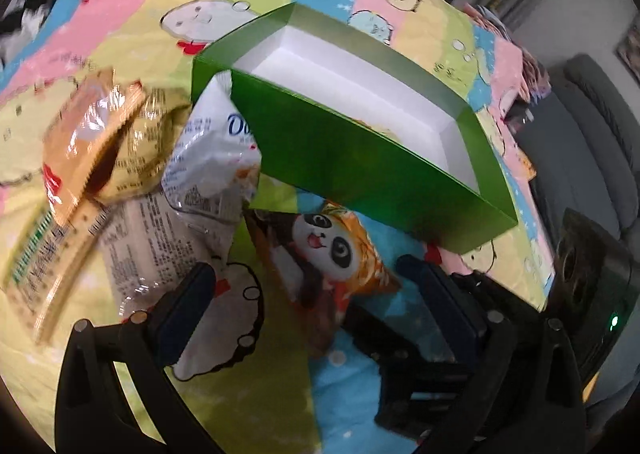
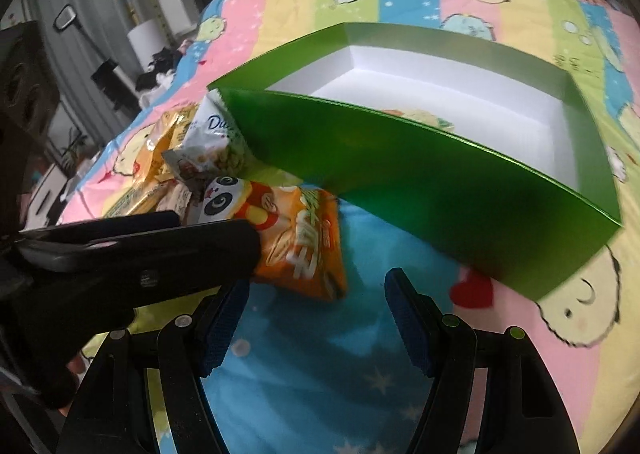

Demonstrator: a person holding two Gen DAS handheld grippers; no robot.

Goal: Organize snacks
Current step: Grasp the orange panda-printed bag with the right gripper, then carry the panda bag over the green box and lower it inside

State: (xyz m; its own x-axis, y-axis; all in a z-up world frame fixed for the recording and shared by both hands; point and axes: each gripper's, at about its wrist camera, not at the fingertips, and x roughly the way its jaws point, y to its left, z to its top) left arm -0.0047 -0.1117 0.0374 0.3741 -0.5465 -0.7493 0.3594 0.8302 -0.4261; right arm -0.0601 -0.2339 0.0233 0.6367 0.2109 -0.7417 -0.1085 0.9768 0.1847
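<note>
Both grippers, left point(image 1: 308, 294) and right point(image 2: 316, 318), have jaws spread, nothing pinched; orange panda snack bag point(image 1: 324, 250) sits ahead, white "Do…" packet point(image 1: 212, 165) beyond, by the green box point(image 1: 360, 157).

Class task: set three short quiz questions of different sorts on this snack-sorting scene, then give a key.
1. True or false: the green box already holds a snack.
2. Which packet lies nearest the left gripper? A) panda packet B) white packet C) gold packet
3. Fill in: the right gripper is ____, with nothing between its fingers.

Key: 1 true, a packet shows just over the near wall; 2 A; 3 open.
</note>
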